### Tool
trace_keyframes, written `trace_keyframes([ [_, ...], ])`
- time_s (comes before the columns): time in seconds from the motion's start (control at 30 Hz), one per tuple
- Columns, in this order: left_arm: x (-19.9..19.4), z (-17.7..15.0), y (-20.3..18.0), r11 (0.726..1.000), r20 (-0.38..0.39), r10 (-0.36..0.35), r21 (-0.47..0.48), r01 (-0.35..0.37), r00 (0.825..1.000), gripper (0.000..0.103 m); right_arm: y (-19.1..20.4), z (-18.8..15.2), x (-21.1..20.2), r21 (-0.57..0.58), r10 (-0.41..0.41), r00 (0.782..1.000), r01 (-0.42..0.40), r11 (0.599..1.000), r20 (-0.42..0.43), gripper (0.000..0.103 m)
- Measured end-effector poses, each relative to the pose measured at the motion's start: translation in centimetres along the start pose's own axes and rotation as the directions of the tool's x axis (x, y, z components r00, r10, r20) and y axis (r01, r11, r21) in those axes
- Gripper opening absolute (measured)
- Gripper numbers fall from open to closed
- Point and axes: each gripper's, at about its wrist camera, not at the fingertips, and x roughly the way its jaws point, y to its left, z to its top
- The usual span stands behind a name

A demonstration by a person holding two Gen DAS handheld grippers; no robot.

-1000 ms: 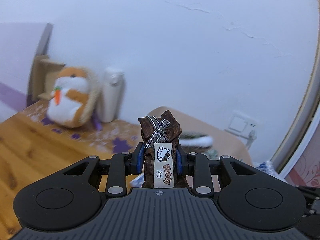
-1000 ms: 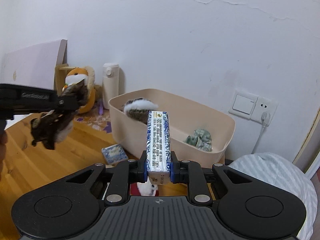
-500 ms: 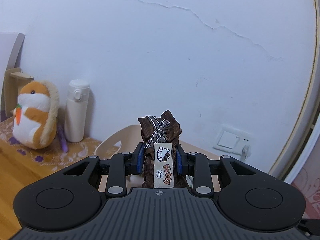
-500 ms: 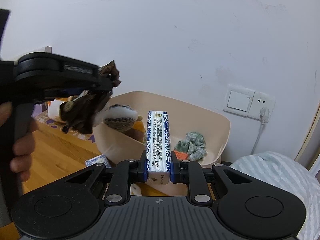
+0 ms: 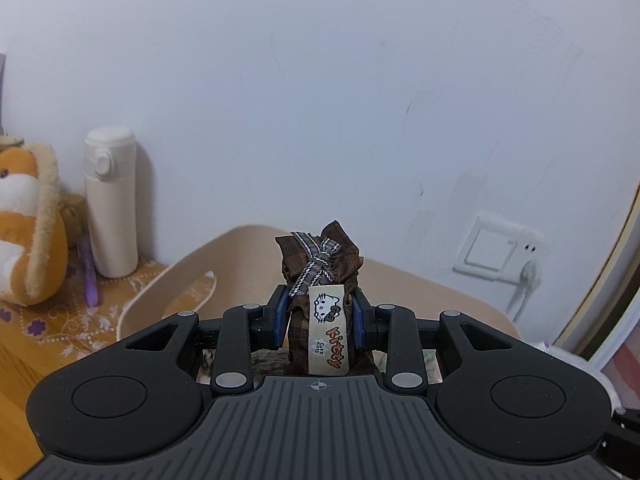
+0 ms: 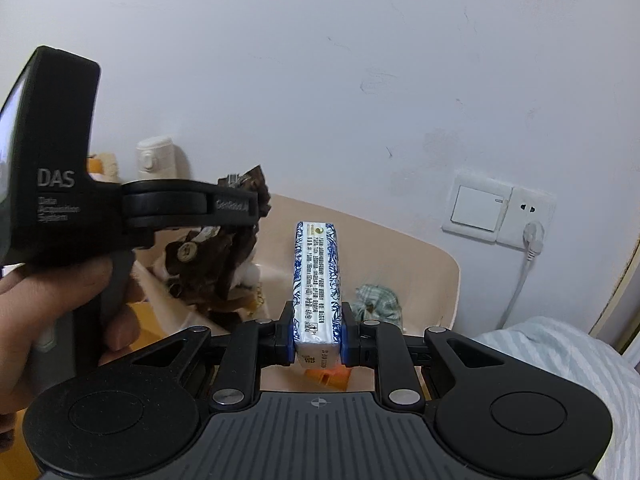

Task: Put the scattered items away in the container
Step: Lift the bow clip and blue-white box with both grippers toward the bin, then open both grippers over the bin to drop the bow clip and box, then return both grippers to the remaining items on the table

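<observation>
My left gripper (image 5: 319, 322) is shut on a brown plaid cloth toy (image 5: 320, 276) with a ribbon bow and a cat label, held over the near rim of the beige plastic bin (image 5: 168, 280). In the right wrist view that same left gripper (image 6: 224, 208) hangs over the bin's left part with the brown toy (image 6: 216, 272) dangling into it. My right gripper (image 6: 318, 334) is shut on a blue-and-white tissue pack (image 6: 318, 276), upright before the beige bin (image 6: 436, 268). A green checked cloth (image 6: 378, 304) lies inside the bin.
A white flask (image 5: 110, 204) and an orange-and-white plush hamster (image 5: 28, 228) stand by the wall left of the bin, on a patterned mat. A wall switch and socket (image 6: 500, 212) sit right of the bin. Striped bedding (image 6: 552, 360) lies at the right. A hand (image 6: 52, 320) holds the left gripper.
Both grippers have moved toward the bin with their loads. The left gripper has swung right, from over the wooden floor to above the bin, so the hamster and flask slid left in its view.
</observation>
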Motion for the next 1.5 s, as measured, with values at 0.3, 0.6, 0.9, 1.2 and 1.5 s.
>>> trace_keyframes([
  [0.3, 2.5, -0.4, 0.4, 0.997, -0.161, -0.022, 0.063, 0.033, 0.987, 0.036, -0.5, 0.4, 3.7, 0.001, -0.053, 0.996, 0.053, 0.999, -0.075, 0.018],
  [0.6, 0.0, -0.3, 0.2, 0.986, -0.143, -0.056, 0.145, 0.077, 0.988, 0.077, -0.6, 0.3, 3.1, -0.002, -0.092, 0.994, 0.092, 0.996, -0.055, 0.05],
  [0.9, -5.6, -0.2, 1.1, 0.97, -0.091, -0.089, 0.217, 0.107, 0.992, 0.081, 0.9, -0.2, -2.5, -0.014, -0.093, 0.995, 0.093, 0.996, 0.042, 0.065],
  [1.2, -12.3, -1.1, 5.0, 0.967, -0.1, -0.105, 0.221, 0.125, 0.989, 0.083, 4.2, -1.4, -8.3, -0.031, -0.076, 0.994, 0.078, 0.996, 0.074, 0.076],
  [1.5, -14.2, -3.4, 10.0, 0.958, -0.18, -0.08, 0.258, 0.126, 0.98, 0.084, 6.0, -5.2, -10.5, 0.128, -0.079, 0.994, 0.088, 0.988, -0.073, 0.087],
])
